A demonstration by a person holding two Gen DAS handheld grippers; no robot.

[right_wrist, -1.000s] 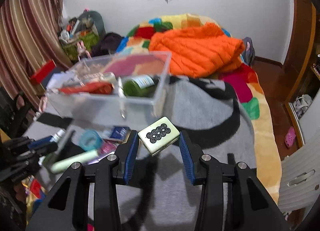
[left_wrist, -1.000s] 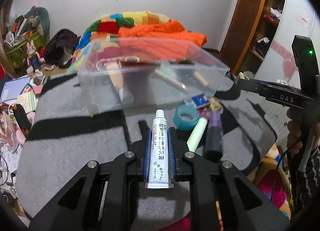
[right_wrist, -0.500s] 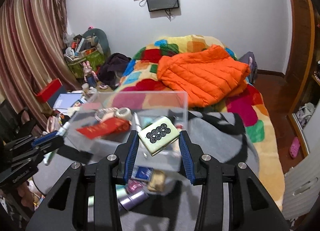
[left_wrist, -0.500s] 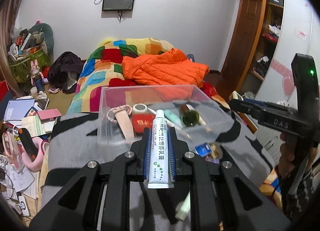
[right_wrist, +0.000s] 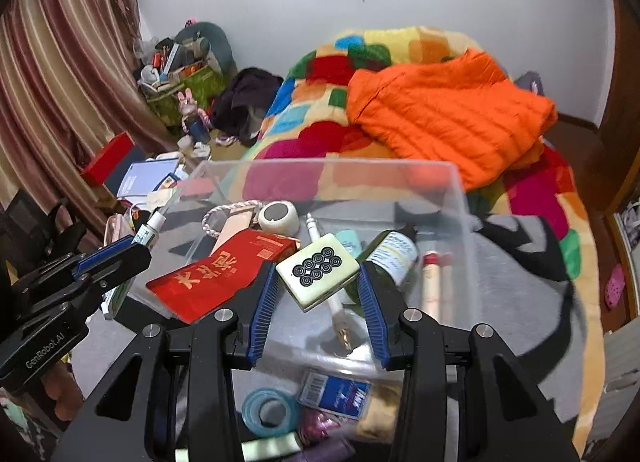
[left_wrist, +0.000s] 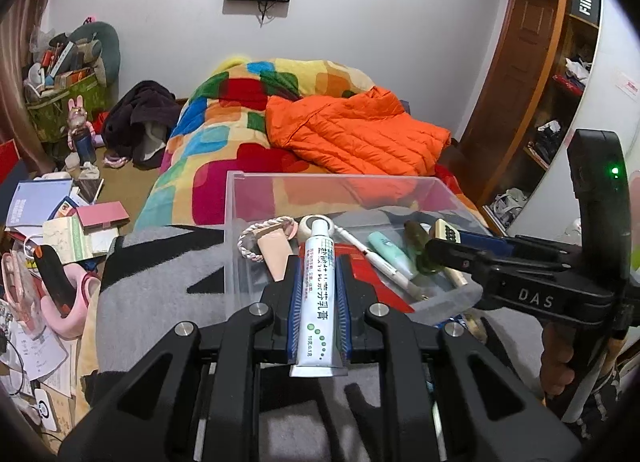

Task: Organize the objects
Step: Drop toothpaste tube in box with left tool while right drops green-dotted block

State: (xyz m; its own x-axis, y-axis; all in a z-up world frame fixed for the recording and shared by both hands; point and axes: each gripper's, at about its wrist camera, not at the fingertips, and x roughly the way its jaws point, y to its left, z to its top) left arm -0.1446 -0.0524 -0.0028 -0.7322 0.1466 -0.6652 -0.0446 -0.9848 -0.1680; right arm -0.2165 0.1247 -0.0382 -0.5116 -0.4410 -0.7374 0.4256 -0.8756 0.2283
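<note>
Left wrist view, left tool clamped on white tube, held above clear bin, right tool gripping mahjong tile over same bin.

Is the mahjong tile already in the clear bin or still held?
Still held: the right gripper clamps the mahjong tile above the clear bin, not released.

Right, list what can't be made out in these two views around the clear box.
- Loose items in front of the clear box: right wrist view, the tape roll and blue packet are partly covered by the right gripper; the left wrist view barely shows them.
- Green bottle label: too small to read.
- Tube lower sides: left wrist view, covered by the left gripper fingers.
</note>
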